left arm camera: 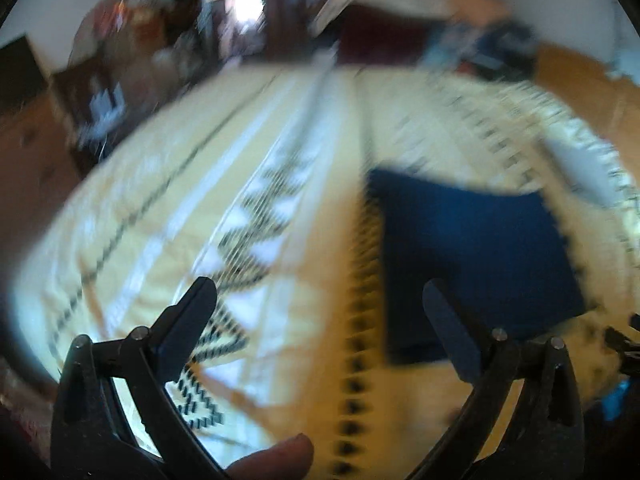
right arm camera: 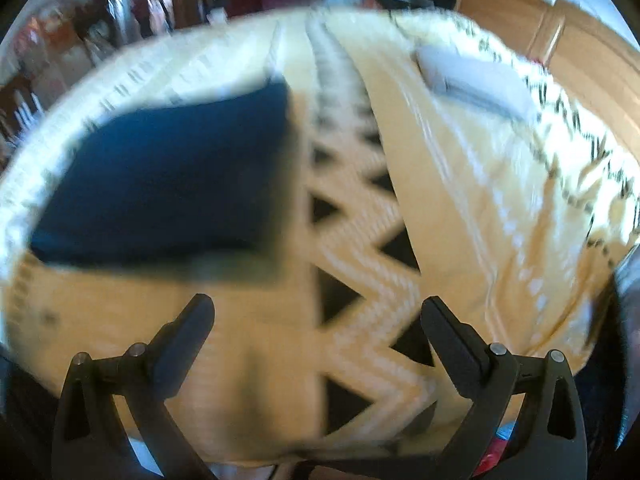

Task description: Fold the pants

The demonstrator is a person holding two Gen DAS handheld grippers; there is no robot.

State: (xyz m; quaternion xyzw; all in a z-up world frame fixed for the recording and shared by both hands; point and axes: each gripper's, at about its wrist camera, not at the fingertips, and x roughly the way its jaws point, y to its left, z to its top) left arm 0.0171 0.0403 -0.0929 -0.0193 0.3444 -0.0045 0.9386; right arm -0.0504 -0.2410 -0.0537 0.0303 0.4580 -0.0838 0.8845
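Bed: yellow patterned blanket [left arm camera: 280, 208] with black zigzags spreads under both my tools; both views are blurred.
Pants: dark blue pants [left arm camera: 472, 256] lie folded into a flat rectangle on the blanket, ahead and right of my left tool, ahead and left of my right tool.
Pale object: grey-white, on the blanket [right arm camera: 476, 76] far ahead-right of my right tool.
Left tool [left arm camera: 318, 304]: spread wide, empty.
Right tool [right arm camera: 318, 316]: spread wide, empty.
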